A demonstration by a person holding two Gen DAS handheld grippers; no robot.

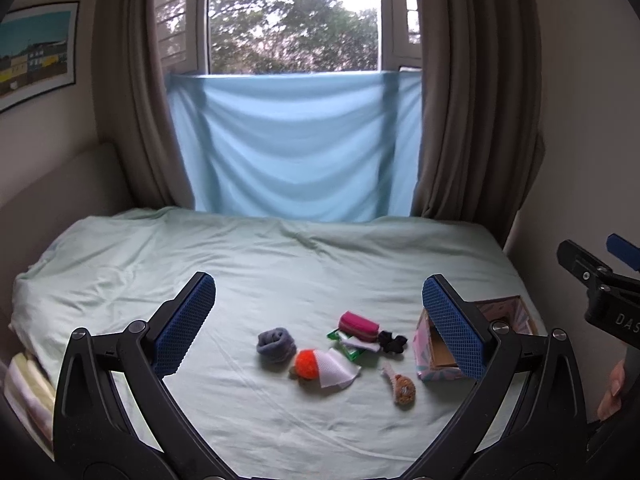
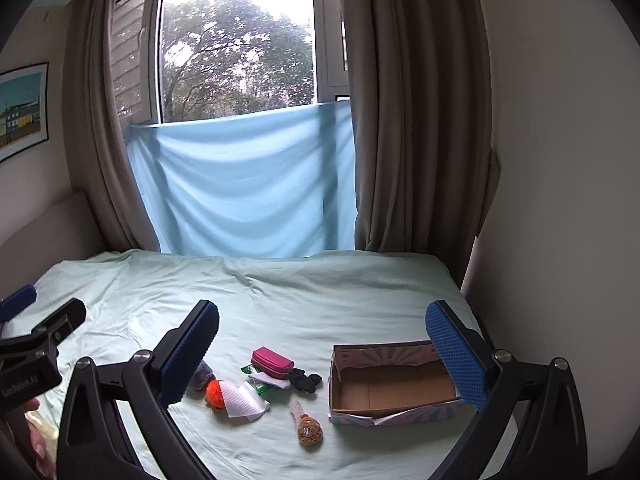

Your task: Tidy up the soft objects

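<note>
Several soft objects lie on the pale green bed (image 1: 248, 264): a grey rolled sock (image 1: 276, 344), an orange ball with white mesh (image 1: 324, 366), a pink pouch (image 1: 359, 326) on a green-white packet (image 1: 348, 344), a black scrunchie (image 1: 393, 342) and a brown crocheted toy (image 1: 402, 388). An empty open cardboard box (image 2: 392, 384) sits to their right. My left gripper (image 1: 318, 324) is open and empty above the pile. My right gripper (image 2: 322, 354) is open and empty, nearer the box. The pouch (image 2: 272, 362), ball (image 2: 230, 396) and toy (image 2: 307, 428) also show in the right wrist view.
A light blue cloth (image 1: 296, 144) hangs under the window between brown curtains (image 1: 468, 100). The wall (image 2: 560, 200) borders the bed on the right. Folded striped fabric (image 1: 24, 388) lies at the left edge. The box also shows in the left wrist view (image 1: 432, 360).
</note>
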